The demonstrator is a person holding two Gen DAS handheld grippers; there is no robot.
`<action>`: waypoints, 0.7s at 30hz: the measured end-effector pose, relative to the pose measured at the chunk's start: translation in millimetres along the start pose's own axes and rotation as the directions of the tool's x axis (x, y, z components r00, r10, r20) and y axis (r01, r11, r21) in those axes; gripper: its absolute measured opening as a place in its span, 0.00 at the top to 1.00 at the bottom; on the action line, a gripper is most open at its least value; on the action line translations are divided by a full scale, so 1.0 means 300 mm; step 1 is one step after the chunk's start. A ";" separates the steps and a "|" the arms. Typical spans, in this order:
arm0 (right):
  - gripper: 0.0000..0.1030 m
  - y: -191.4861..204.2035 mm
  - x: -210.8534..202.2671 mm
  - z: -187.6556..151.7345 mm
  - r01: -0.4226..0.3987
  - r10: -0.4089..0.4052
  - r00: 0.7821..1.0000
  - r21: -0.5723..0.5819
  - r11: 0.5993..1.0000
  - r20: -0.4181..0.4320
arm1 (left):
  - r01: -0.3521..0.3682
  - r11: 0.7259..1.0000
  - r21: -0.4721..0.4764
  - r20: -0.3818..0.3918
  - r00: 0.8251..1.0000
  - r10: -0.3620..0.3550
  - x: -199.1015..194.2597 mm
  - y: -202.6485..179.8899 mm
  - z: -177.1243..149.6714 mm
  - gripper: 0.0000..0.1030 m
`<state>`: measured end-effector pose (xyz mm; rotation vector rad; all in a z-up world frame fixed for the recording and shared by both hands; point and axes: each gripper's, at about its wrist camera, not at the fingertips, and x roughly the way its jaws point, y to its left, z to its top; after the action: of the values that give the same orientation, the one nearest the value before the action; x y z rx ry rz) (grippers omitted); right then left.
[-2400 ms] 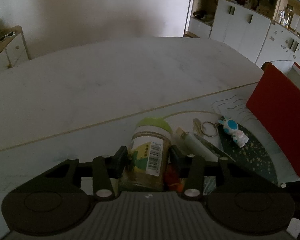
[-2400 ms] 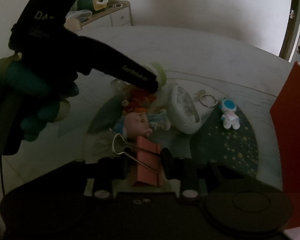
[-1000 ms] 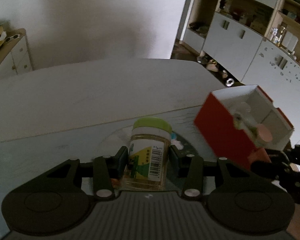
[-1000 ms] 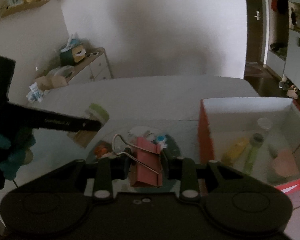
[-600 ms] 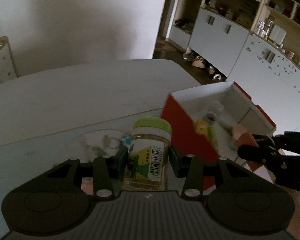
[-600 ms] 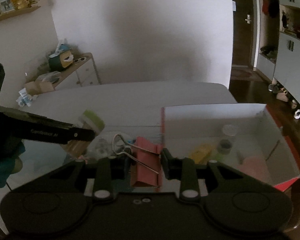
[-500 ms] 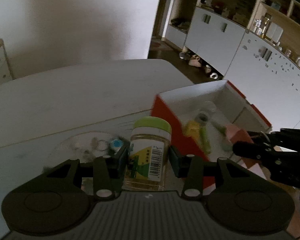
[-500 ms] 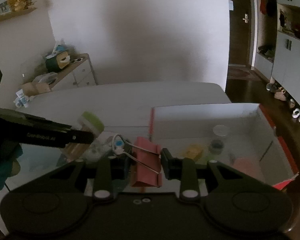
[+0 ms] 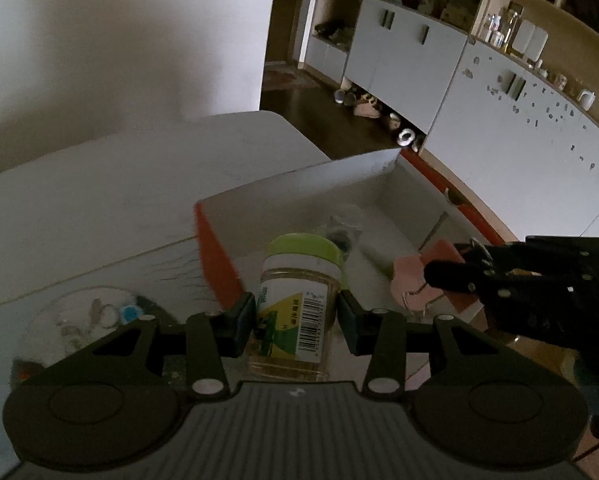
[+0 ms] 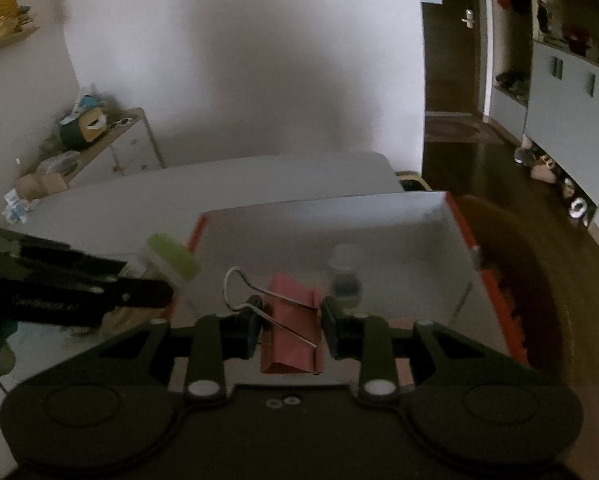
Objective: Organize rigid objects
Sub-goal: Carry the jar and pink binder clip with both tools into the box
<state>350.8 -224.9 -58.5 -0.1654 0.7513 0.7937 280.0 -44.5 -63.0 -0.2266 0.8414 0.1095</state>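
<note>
Between the left gripper's (image 9: 298, 316) pads sits a jar (image 9: 295, 312) with a green lid, clamped upright by its labelled sides, hanging over the near wall of the red box (image 9: 215, 256). The right gripper (image 10: 287, 322) is closed on a pink binder clip (image 10: 291, 330), pinched by its folded body with the wire handles sticking out toward the left, and it hangs over the box's white inside. Both loads are in the air, not yet put down.

Letting the jar go from here could drop it onto the wall's edge, so that it tips back toward the plate (image 9: 79, 320) of small things on the table (image 9: 111, 192). Inside the box something like a small bottle (image 10: 345, 276) stands, blurred; either piece landing on it could knock it over. The two grippers are near each other, so a sideways drift could make them collide.
</note>
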 end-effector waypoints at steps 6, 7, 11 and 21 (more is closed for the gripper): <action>0.70 -0.115 0.045 0.015 0.018 -0.018 1.000 0.019 1.000 -0.019 | -0.022 1.000 0.014 -0.041 0.999 0.023 0.087 -0.081 0.032 0.58; 0.70 -0.131 0.055 0.018 0.019 -0.019 1.000 0.020 1.000 -0.024 | -0.024 1.000 0.013 -0.050 0.998 0.025 0.103 -0.090 0.035 0.58; 0.70 -0.185 0.104 0.034 0.028 -0.028 0.999 0.007 1.000 -0.040 | -0.043 0.999 0.023 -0.085 0.995 0.045 0.169 -0.131 0.041 0.58; 0.70 -0.225 0.240 0.062 0.021 -0.029 0.993 -0.073 0.997 -0.110 | -0.075 0.996 0.048 -0.175 0.981 0.082 0.334 -0.210 0.059 0.58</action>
<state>441.2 -222.8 -102.1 -0.2856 0.8248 0.7925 370.9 -100.8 -116.8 -0.1659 1.0290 0.1471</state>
